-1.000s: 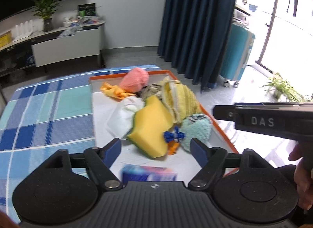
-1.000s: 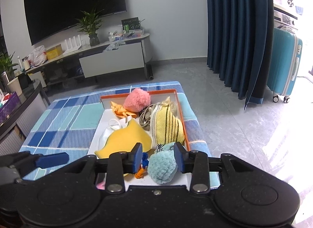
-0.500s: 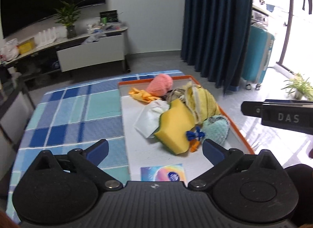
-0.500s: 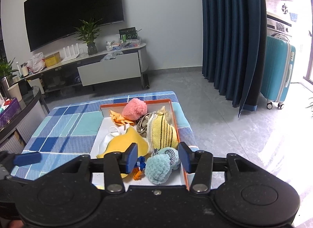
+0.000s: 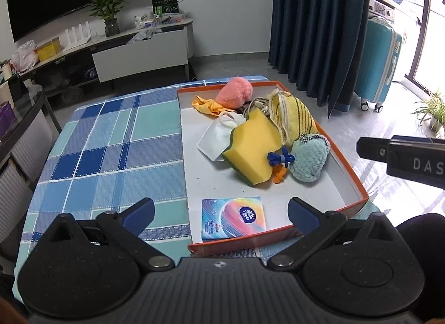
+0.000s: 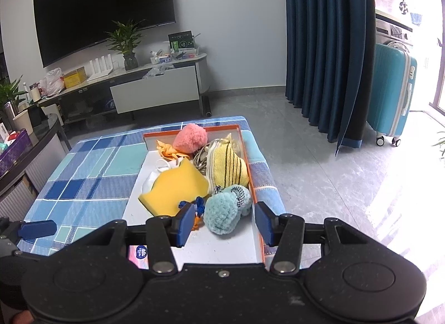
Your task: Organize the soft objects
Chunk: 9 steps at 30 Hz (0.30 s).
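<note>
Left wrist view: left gripper (image 5: 219, 214) spread wide, empty, above a tissue packet (image 5: 233, 218) in the tray's (image 5: 351, 169) near end; right gripper (image 6: 224, 223) released, empty, near a teal pompom (image 6: 222, 214).

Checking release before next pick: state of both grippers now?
Left gripper: open, jaws just widened, holding nothing.
Right gripper: open, holding nothing; teal plush ball lies loose beyond its fingertips.

tissue pack (image 5: 233, 217) in orange tray (image 5: 345, 166)
</note>
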Available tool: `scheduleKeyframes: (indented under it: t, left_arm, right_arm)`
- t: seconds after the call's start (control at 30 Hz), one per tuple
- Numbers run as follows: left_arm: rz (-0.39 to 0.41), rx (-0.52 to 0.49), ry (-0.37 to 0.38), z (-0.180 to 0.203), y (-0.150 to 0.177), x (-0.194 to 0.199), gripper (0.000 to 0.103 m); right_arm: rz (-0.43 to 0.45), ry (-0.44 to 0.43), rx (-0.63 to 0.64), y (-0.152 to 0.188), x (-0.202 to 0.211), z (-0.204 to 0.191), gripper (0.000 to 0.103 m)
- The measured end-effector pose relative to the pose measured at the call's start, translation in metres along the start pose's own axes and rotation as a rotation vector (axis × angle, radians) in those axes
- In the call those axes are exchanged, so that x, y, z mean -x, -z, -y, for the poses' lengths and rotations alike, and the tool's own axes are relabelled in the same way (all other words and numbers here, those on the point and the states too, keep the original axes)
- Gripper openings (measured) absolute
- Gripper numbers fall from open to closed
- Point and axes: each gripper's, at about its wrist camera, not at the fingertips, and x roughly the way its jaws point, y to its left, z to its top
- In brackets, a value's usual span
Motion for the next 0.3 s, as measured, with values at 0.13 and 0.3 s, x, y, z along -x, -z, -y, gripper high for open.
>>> scheduleKeyframes:
  t: [0.13, 0.3]
  left_arm:
    - [0.003, 0.006, -0.012, -0.0005, 0.0003, 0.0014, 0.103]
    - [-0.016, 0.024, 0.001, -0.0027, 0.0013, -0.0029, 0.103]
  right_arm:
    - [-0.02, -0.001, 0.008, 0.0027, -0.0041, -0.0019, 0.059]
    - [-0.045, -0.008, 0.012, 0.0068, -0.0096, -0.0033, 0.059]
